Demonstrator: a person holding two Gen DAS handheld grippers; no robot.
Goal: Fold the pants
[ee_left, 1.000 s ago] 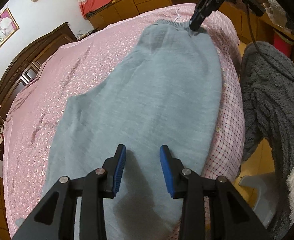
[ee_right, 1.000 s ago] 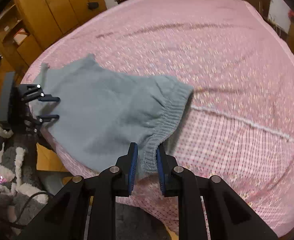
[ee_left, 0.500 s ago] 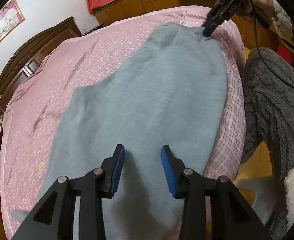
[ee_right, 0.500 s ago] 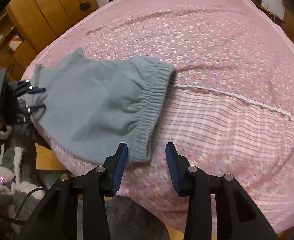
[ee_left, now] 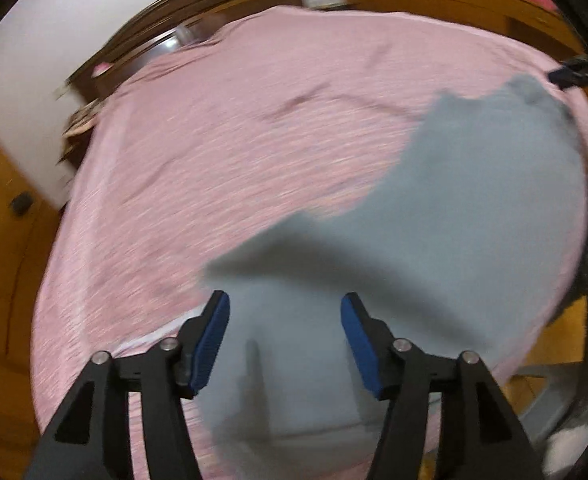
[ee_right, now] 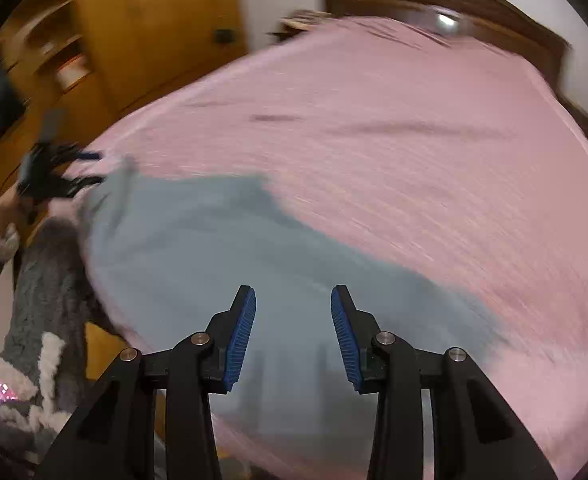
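Grey-blue pants [ee_left: 474, 220] lie flat along the near edge of a pink bedspread [ee_left: 253, 140]. My left gripper [ee_left: 285, 308] hovers over one end of them, its jaws opening, with no cloth between the blue pads. My right gripper [ee_right: 292, 300] stands open above the other end of the pants [ee_right: 197, 248], holding nothing. Each view catches the other gripper far off: the right gripper [ee_left: 568, 74] at the pants' far corner, the left gripper [ee_right: 89, 168] beside the far leg end. Both views are blurred by motion.
A dark wooden headboard [ee_left: 197, 12] stands behind the bed [ee_right: 414, 160]. A wooden wardrobe [ee_right: 153, 28] rises on the left. The person's grey fleecy sleeve [ee_right: 41, 280] hangs beside the bed's edge, above an orange floor [ee_left: 566, 332].
My right gripper let go of the waistband and opened. My left gripper's jaws spread wider. Both cameras swung across the bed, so the pants now lie nearer each gripper.
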